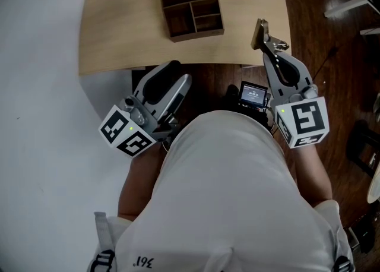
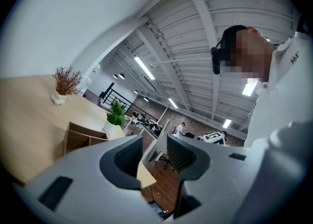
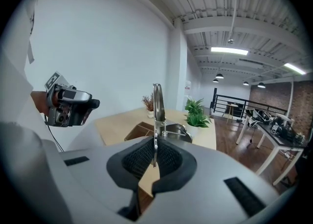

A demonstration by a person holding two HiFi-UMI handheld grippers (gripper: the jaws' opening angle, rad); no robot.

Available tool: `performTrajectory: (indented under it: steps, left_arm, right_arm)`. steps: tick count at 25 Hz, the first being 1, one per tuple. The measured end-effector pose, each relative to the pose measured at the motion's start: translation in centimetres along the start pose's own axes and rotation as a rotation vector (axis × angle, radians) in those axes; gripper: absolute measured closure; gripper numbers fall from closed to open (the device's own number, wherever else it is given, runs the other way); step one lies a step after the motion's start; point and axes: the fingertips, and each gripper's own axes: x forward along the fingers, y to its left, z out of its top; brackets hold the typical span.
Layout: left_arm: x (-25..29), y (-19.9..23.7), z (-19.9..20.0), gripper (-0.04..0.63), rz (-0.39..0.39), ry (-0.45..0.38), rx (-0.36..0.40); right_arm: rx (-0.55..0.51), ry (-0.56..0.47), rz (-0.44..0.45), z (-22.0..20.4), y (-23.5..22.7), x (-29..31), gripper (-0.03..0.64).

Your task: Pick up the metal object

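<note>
— What writing can you read there?

— Only "361", printed on my white shirt (image 1: 225, 193). The small screen (image 1: 254, 94) just before my body shows figures, but they are too small to read. The left cube (image 1: 124, 131) and the right cube (image 1: 304, 121) carry only black and white squares.

— How do you hold your claws?

— Both are close to my body. My left gripper (image 1: 178, 73) is at the near edge of the table (image 1: 119, 27). It is tilted up toward the ceiling, and its jaws are spread with nothing between them. My right gripper (image 1: 268, 51) reaches forward, and its jaws are pressed together on the metal object (image 1: 260, 32).

— Where is that object exactly?

— It stands upright out of my right jaws, thin and shiny, over the near right corner of the table.

— And farther away?

— A dark wooden box (image 1: 192, 12) with compartments sits on the table. Behind it, near the far edge, stand a dry plant (image 3: 148, 103) and a green plant (image 3: 198, 113).
</note>
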Motion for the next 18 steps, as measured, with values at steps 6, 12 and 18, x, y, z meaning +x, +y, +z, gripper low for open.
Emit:
performTrajectory:
  steps: [6,12,18]
  left_arm:
    - [-0.12,0.05,-0.43,0.448,-0.005,0.004,-0.011]
    - [-0.13,0.06,-0.52,0.448,-0.007,0.005,-0.02]
    - [-0.24,0.14,-0.73,0.448,-0.003,0.005,-0.025]
  right_arm:
    - [0.001,0.013,0.005,-0.43,0.56,0.06,0.612]
    - [-0.004,0.026,0.013,-0.5,0.78,0.14,0.612]
    - [0.0,0.029,0.006,-0.71,0.65,0.19,0.612]
